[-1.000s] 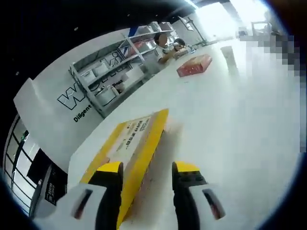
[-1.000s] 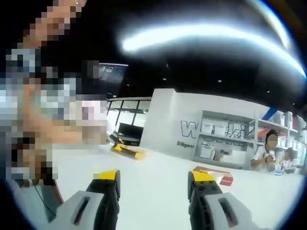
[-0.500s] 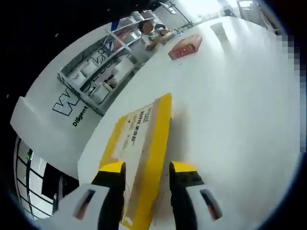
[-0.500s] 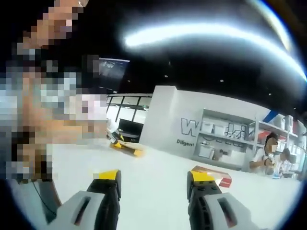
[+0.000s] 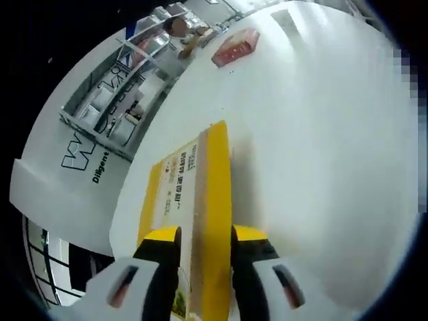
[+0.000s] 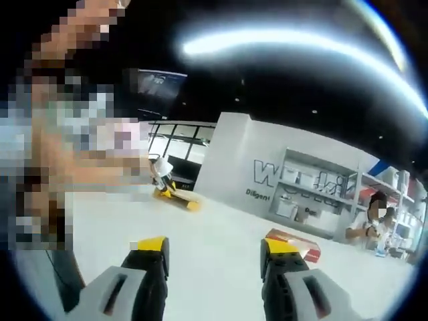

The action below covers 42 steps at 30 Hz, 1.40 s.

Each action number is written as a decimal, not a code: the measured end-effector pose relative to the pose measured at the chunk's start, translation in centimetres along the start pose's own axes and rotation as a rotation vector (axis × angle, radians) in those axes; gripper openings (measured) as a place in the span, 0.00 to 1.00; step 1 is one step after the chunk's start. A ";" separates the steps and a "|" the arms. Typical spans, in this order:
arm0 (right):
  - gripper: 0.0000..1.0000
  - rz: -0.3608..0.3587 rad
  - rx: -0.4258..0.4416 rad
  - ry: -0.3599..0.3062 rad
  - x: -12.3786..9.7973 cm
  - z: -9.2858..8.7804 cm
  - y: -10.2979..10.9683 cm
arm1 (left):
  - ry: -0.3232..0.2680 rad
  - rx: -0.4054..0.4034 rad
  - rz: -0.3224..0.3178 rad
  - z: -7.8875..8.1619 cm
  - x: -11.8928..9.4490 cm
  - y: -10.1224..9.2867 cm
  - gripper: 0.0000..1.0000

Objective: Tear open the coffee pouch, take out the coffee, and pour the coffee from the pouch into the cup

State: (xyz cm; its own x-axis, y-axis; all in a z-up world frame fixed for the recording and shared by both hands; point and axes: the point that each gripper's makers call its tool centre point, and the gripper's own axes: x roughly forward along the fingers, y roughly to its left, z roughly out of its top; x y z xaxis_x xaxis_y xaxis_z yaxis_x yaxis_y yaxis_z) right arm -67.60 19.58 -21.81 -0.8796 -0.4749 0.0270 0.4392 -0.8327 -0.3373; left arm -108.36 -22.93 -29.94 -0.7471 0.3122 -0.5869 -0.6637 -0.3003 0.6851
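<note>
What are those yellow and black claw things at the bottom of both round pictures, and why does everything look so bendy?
Those claws are two grabbing tools, one in each of a person's hands. Each tool carries a small camera with a very wide lens, which bends the picture into a round shape.

In the left gripper view, the left gripper has its yellow-tipped jaws on either side of a flat yellow and tan coffee pouch lying on the white table. Whether they already squeeze it is hard to tell. A flat red box lies farther away.

In the right gripper view, the right gripper is open and holds nothing. Far across the table you see the same pouch and the left gripper.
</note>
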 end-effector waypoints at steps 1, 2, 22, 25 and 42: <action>0.55 0.004 -0.001 0.003 0.2 0.0 0.2 | 0.009 0.018 0.002 -0.3 0.2 0.1 0.31; 0.55 0.007 -0.002 0.004 0.4 0.1 0.3 | 0.025 0.023 0.001 -0.6 0.2 0.1 0.31; 0.55 0.135 0.015 -0.057 4.7 2.7 4.7 | -0.009 -0.052 0.031 -1.0 -0.2 1.7 0.06; 0.55 0.188 0.027 -0.063 6.5 3.0 6.4 | 0.004 -0.139 0.020 -1.0 -0.3 1.9 0.05; 0.52 0.438 0.066 -0.138 15.5 6.9 14.2 | -0.108 -0.451 -0.048 0.7 -1.9 3.9 0.04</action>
State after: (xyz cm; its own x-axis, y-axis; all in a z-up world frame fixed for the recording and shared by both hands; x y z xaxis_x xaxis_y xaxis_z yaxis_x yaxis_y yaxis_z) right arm -73.78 -1.58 -19.73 -0.5779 -0.8158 0.0222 0.7788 -0.5594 -0.2840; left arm -109.46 -24.10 -25.88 -0.7230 0.4202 -0.5484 -0.6651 -0.6378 0.3883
